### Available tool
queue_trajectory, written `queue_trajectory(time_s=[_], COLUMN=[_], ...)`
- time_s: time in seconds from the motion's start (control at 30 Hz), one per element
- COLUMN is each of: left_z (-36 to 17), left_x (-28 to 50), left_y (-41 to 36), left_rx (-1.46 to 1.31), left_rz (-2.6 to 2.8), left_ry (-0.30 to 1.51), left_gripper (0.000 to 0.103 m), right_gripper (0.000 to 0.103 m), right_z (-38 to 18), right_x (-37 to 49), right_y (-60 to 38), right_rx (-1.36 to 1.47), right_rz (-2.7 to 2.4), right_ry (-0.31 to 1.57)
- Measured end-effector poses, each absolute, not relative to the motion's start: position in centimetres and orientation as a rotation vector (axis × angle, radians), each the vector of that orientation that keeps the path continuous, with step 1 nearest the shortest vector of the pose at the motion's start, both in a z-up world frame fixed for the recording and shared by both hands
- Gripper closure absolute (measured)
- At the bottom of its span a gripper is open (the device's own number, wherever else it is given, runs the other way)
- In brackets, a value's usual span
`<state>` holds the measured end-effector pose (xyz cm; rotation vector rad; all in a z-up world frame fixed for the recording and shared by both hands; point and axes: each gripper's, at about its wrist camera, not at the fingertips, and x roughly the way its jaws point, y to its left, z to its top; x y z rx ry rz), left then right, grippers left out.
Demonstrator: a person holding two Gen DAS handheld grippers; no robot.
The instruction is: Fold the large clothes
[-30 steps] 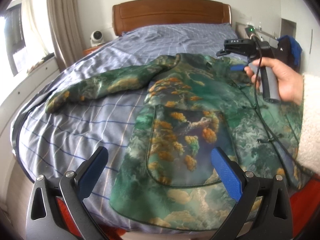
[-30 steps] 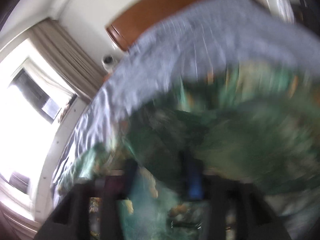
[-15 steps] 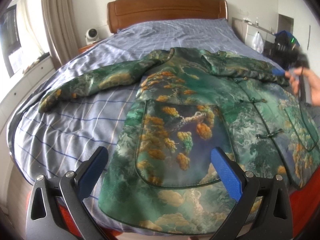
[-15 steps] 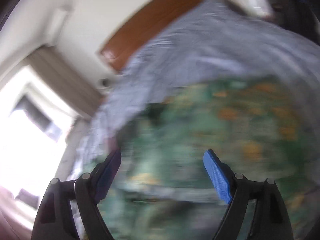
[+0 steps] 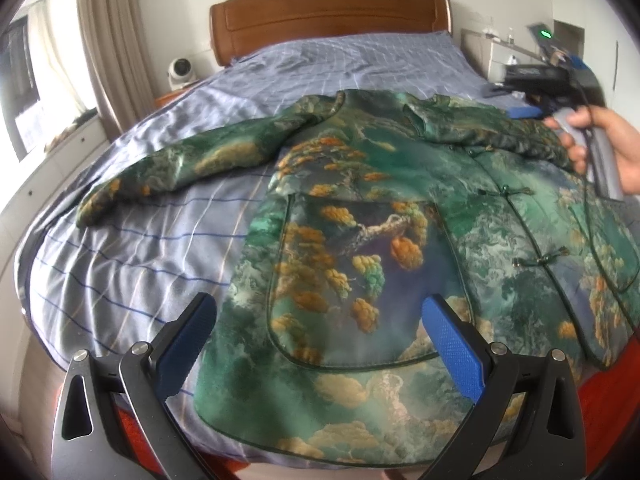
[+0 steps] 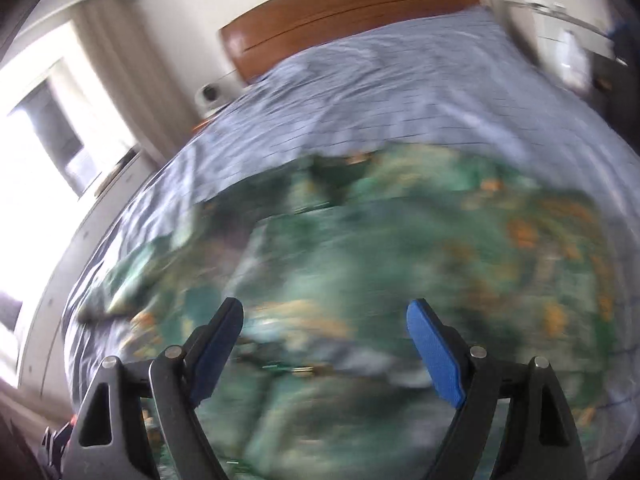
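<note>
2 grippers in play and both sit wide apart with nothing between the pads. Our left gripper (image 5: 320, 344) hangs over the near hem of the green jacket (image 5: 400, 240), which lies spread flat, front up, on the striped blue bed sheet (image 5: 140, 260), 1 sleeve (image 5: 192, 168) stretched out to the left. Our right gripper (image 6: 324, 344) is above the jacket too, but that view is pretty blurry. Far end we've got the wooden headboard (image 5: 332, 12).
</note>
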<state>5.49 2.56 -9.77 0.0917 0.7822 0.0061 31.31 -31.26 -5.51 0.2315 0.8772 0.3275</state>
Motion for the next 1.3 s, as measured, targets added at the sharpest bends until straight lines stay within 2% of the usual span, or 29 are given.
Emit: queue_trajectory(time_s=[0.1, 0.2, 0.27, 0.67, 1.03, 1.3], left_z=[-10.3, -10.6, -10.6, -10.8, -10.9, -11.4], left_x=[5.6, 5.7, 5.5, 5.9, 5.9, 6.7], left_y=[2.6, 3.0, 3.4, 3.7, 4.0, 3.8], left_rx=[0.121, 0.121, 0.101, 0.097, 0.077, 0.049], left_rz=[0.015, 0.031, 0.035, 0.046, 0.038, 0.033], left_ry=[0.805, 0.827, 0.831, 0.843, 0.841, 0.859], left_gripper=[0.001, 0.001, 0.001, 0.001, 0.0, 0.0], right_gripper=[0.019, 0.019, 0.019, 0.019, 0.019, 0.019], right_z=[-7.3, -11.5, -13.2, -7.9, -6.8, -8.3], right_x=[32.3, 33.9, 34.1, 25.9, 12.9, 5.6], right_y=[-27.7, -25.7, -24.8, -23.9, -20.6, -21.6], right_rx=[0.196, 0.168, 0.118, 0.09, -0.031, -0.069], right_rz=[0.352, 0.292, 0.255, 0.388, 0.462, 0.391], right_ry=[0.913, 1.04, 1.051, 0.897, 0.773, 0.739])
